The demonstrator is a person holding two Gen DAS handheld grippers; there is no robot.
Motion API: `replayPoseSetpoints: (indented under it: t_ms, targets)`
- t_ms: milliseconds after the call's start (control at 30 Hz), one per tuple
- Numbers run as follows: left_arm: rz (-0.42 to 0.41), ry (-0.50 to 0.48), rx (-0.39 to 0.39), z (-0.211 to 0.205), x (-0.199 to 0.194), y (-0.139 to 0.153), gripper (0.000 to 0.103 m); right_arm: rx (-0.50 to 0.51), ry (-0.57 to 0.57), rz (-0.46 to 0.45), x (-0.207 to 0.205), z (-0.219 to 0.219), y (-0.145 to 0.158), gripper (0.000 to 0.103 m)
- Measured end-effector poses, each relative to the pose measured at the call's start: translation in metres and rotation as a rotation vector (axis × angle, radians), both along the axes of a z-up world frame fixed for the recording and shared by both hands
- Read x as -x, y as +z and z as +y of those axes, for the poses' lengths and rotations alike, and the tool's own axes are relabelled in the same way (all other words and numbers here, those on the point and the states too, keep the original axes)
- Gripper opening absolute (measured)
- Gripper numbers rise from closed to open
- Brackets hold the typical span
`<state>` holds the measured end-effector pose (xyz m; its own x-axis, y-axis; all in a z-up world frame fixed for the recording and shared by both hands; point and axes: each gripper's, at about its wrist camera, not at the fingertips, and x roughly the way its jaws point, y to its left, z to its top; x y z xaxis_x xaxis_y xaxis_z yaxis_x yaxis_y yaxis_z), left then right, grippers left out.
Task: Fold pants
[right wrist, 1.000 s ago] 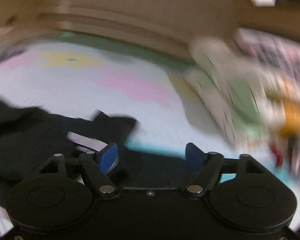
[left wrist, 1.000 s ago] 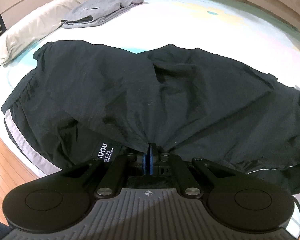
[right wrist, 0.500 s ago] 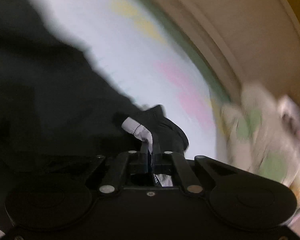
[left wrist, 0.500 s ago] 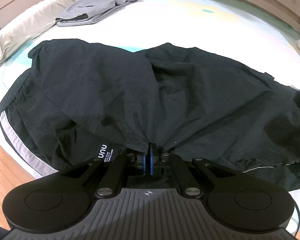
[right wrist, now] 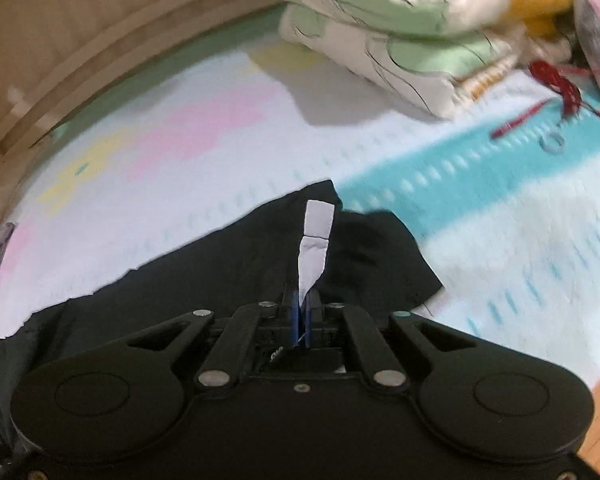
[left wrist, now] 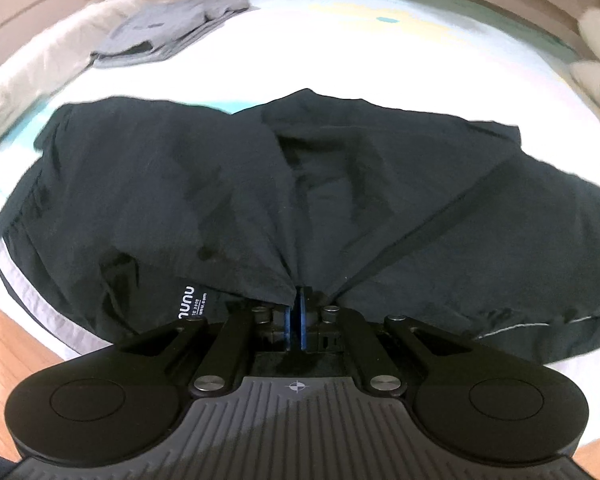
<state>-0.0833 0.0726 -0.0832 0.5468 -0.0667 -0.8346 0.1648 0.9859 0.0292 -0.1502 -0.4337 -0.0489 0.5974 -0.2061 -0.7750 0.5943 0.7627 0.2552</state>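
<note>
- Two grippers, both clamped on cloth; no earlier state noted here.
- Bed point(left wrist: 340, 52): pastel-patterned sheet, wooden frame along the far edge; carries everything below.
- Pants point(left wrist: 180, 184): black, spread across the near edge of the bed, some cloth hanging over that edge. Long axis runs side to side along the edge. A grey stripe shows at the left end in the left wrist view.
- Folded bedding stack point(right wrist: 380, 28): white and green, far right corner of the bed, well apart from the pants.
- Grey garment point(left wrist: 168, 36): far left corner, beside a pillow point(left wrist: 40, 72); apart from the pants.
- Left gripper point(left wrist: 295, 312): jaws closed on a pinch of pants fabric at the near edge, roughly mid-length; cloth fans away from it toward the far edge.
- Right gripper point(right wrist: 302, 312): jaws closed on the right end of the pants, at a white strip point(right wrist: 314, 248) of the fabric; bare sheet lies beyond.
- Key relation: the bulk of the pants lies to the left of the right gripper, along the long axis. Judgement: the right gripper holds the free end, so it is placed to carry that end leftward over the rest while the left one anchors.
</note>
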Motion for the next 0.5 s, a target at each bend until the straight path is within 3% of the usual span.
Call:
replayPoseSetpoints:
  t_ms: [133, 367, 500]
  targets:
    - [-0.001, -0.014, -0.016, -0.001, 0.006, -0.001, 0.004, -0.025, 0.004, 0.049, 0.008, -0.005, -0.017, 0.007]
    - [-0.005, -0.048, -0.030, -0.004, 0.018, -0.005, 0.004, -0.076, -0.018, 0.056, 0.047, -0.011, -0.024, 0.007]
    - [-0.007, -0.086, -0.016, -0.008, 0.023, -0.005, 0.004, -0.057, -0.038, 0.070, 0.054, -0.015, -0.025, 0.007]
